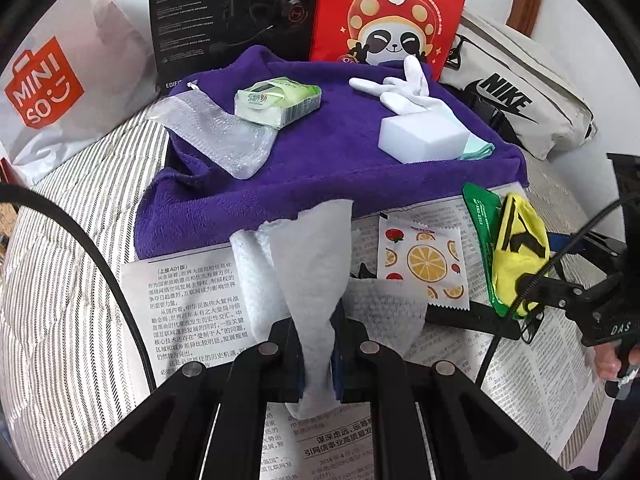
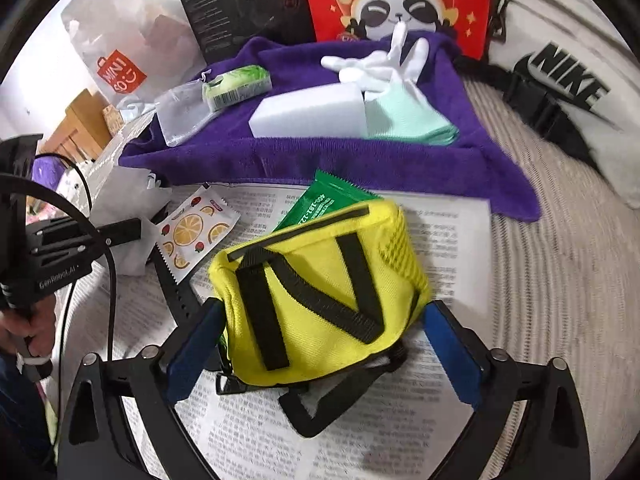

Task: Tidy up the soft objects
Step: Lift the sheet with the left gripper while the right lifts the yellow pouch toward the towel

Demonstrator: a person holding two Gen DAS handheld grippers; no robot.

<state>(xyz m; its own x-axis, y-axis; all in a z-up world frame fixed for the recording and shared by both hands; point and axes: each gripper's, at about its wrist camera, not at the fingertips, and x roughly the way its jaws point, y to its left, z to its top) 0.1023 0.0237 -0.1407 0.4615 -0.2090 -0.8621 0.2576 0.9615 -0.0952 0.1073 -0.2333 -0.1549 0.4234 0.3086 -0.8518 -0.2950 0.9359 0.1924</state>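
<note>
The left tongs (image 1: 318,354) are clenched on a white tissue (image 1: 316,264), a thin, crumpled, quilted sheet that rises from between the jaws and flares out over the newspaper (image 1: 192,304) spread on a striped bed cover (image 1: 68,264).

The right tongs (image 2: 324,344) stand released on either side of a yellow pouch (image 2: 320,292), their blue pads (image 2: 192,344) just beside its ends; whether they touch the fabric cannot be told. The pouch is soft woven cloth with black webbing straps stitched in a V shape and a black zip along its top edge. It lies on the newspaper, partly over a green foil packet (image 2: 320,200) printed with white digits.

Near it lies a white sachet (image 2: 192,232) patterned with orange slices and strawberries.

Behind the paper a purple fleece towel (image 1: 320,184) carries a white sponge block (image 1: 424,136), a white glove (image 1: 400,88), a folded mint cloth (image 2: 408,120), a green tissue pack (image 1: 280,102) and a clear bubble-wrap bag (image 1: 216,136).

At the back stand a white bag marked "MINISO" (image 1: 52,92) in red, a black headset box (image 1: 232,12), a red bag with a cartoon panda (image 1: 392,20) and "Hi", and a cream bag lettered "NIKE" (image 1: 516,100). The left handle reads "GenRobot.AI" in the right wrist view.
</note>
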